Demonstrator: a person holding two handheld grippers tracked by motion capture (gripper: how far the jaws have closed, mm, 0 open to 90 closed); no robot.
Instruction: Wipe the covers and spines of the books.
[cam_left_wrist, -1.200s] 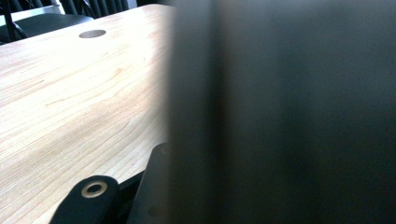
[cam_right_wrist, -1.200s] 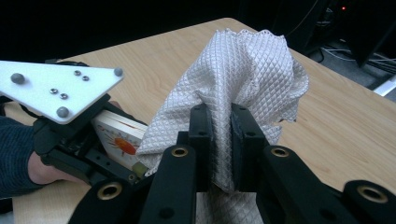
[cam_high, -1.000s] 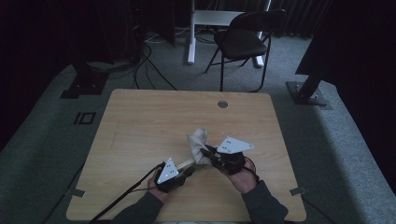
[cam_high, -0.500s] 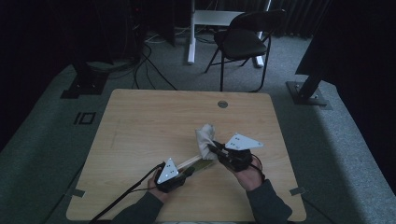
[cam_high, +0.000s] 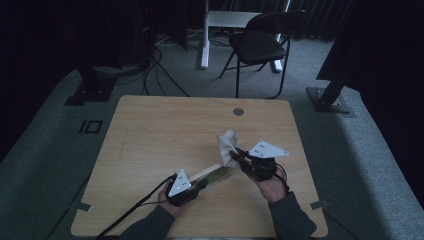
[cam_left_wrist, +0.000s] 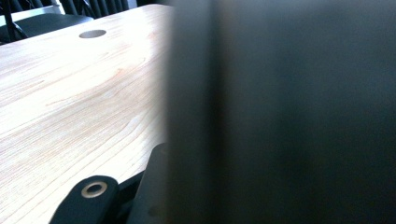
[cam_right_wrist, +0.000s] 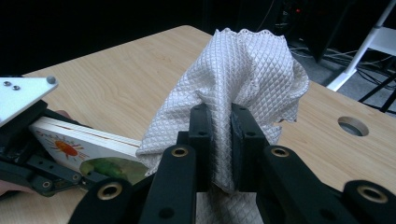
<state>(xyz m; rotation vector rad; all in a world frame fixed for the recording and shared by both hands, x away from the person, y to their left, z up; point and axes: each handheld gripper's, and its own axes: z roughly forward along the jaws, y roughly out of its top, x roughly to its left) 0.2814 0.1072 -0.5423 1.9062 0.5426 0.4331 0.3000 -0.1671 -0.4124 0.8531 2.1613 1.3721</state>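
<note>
A thin picture book (cam_high: 216, 173) with a sun drawn on its cover (cam_right_wrist: 70, 148) lies slanted just above the wooden table (cam_high: 165, 135). My left gripper (cam_high: 202, 183) is shut on its near end. In the left gripper view the book is a dark blur (cam_left_wrist: 280, 112) right up against the lens. A white quilted cloth (cam_high: 227, 144) is bunched at the book's far end, and my right gripper (cam_high: 239, 156) is shut on it. In the right gripper view the jaws (cam_right_wrist: 219, 122) pinch a fold of the cloth (cam_right_wrist: 243, 70), which drapes against the book's edge.
A round cable hole (cam_high: 238, 111) sits near the table's far edge. Beyond the table stand a black folding chair (cam_high: 260, 45), a white desk leg (cam_high: 205, 35) and floor cables (cam_high: 160, 60). A dark stand base (cam_high: 330, 100) is at the right.
My right gripper has carried the cloth to the right and away from the person, along the book. The left gripper and the book have stayed put.
</note>
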